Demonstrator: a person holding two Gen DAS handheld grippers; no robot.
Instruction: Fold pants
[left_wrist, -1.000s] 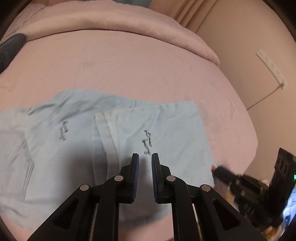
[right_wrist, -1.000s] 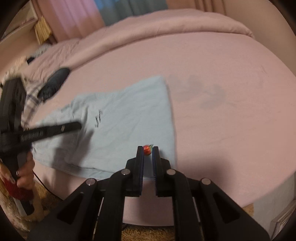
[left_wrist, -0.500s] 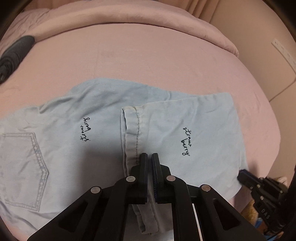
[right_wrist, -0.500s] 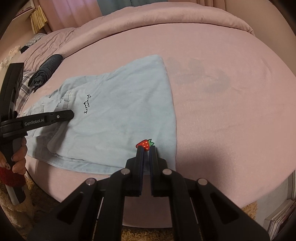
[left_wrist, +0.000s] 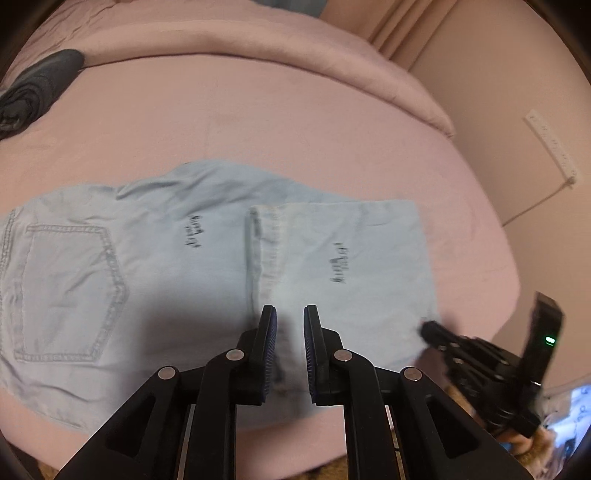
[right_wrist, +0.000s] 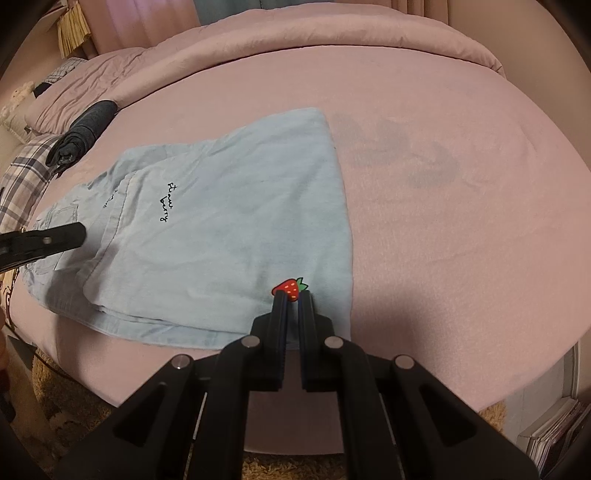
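Observation:
Light blue denim pants lie flat on the pink bed, one leg folded over so its hem runs across the middle; a back pocket shows at the left. My left gripper hovers just over the near part of that hem, its jaws all but shut, a thin slit between them with no cloth in it. In the right wrist view the pants carry a red strawberry patch at the near right corner. My right gripper is shut on the cloth edge just below that patch.
A dark rolled garment lies at the far left of the bed, beside a plaid pillow. A folded pink quilt lines the far side. The bed's front edge drops to a shaggy rug. A power strip hangs on the right wall.
The left gripper has drawn back and up from the hem, and its jaws now stand slightly apart. The right gripper's jaws narrowed at the strawberry patch and stayed in place.

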